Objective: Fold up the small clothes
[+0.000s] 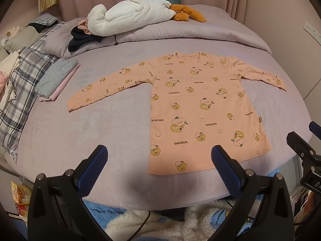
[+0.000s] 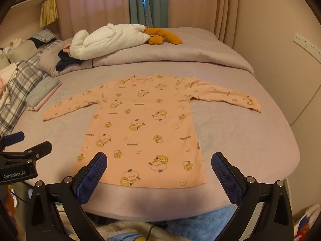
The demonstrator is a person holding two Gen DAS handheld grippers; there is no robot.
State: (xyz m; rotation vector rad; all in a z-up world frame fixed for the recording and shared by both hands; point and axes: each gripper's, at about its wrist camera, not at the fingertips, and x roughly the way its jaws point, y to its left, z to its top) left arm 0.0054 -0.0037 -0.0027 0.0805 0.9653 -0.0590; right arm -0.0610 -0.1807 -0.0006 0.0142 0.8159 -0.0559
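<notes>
A small peach long-sleeved shirt [image 1: 200,108] [image 2: 144,128] printed with yellow cartoon figures lies flat on the lilac bed, both sleeves spread out, hem toward me. My left gripper [image 1: 159,152] hovers open just before the hem's left corner, nothing between its blue pads. My right gripper [image 2: 159,159] also stands open, above the hem's middle, empty. The right gripper's fingers [image 1: 301,142] show at the right edge of the left wrist view; the left gripper's fingers [image 2: 30,148] show at the left edge of the right wrist view.
A folded grey and pink stack [image 1: 57,78] lies left of the shirt beside a plaid cloth [image 1: 22,88]. A rolled lilac duvet [image 1: 180,30] with a white plush goose [image 1: 128,14] crosses the far side. Fluffy blue-white fabric [image 1: 140,221] lies below the bed's near edge.
</notes>
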